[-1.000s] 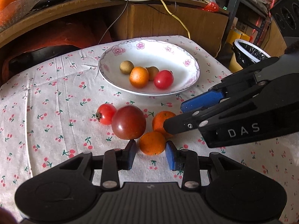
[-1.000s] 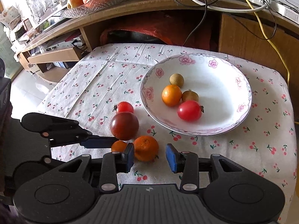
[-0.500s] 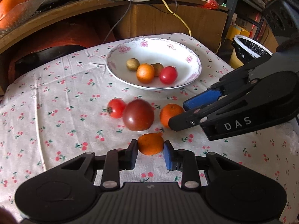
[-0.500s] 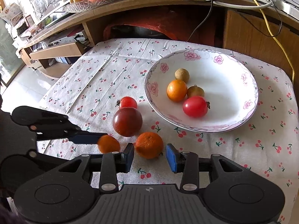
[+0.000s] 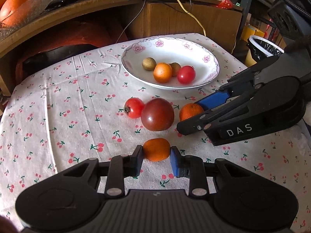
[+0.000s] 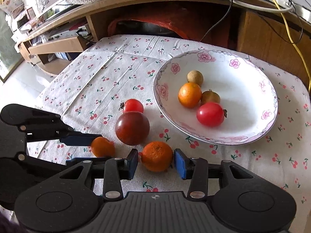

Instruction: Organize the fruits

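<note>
While L gripper [image 5: 156, 158] grips mandarin [image 5: 156, 149], R gripper [image 6: 156, 164] open round another.

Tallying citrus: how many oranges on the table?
3: one in the plate, one in the left tool, one between the right tool's fingers.

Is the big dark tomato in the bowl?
No, the dark tomato sits on the cloth, outside the bowl.
</note>
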Demonstrator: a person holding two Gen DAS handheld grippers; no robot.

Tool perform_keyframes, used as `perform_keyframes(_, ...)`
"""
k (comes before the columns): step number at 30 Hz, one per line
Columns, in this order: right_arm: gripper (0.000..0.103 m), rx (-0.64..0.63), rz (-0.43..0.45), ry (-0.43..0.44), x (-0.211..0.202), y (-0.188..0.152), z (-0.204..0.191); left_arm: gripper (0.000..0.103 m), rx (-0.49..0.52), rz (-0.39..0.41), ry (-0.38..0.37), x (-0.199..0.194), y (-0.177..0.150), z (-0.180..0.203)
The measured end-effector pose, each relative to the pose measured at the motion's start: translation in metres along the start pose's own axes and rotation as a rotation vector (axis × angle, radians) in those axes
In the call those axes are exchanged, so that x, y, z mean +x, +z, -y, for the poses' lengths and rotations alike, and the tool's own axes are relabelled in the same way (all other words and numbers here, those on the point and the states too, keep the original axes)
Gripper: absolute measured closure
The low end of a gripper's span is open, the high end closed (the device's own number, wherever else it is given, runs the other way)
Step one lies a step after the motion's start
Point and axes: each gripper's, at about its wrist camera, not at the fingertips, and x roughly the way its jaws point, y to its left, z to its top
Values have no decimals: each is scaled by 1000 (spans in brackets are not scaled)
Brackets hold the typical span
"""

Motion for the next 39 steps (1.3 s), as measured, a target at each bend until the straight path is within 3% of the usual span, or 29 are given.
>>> perform_keyframes(20,72,-24,-18,-32,-18,-17,2,51,23,15,25,6,2,10)
perform_keyframes(33,69,-1,-12,-33,-19,-18,4,52,-20,2,41,5,3,7)
perform_keyframes(39,69,19,-1,-24,-18,-16,4,57,-21,0,49,5,3,7)
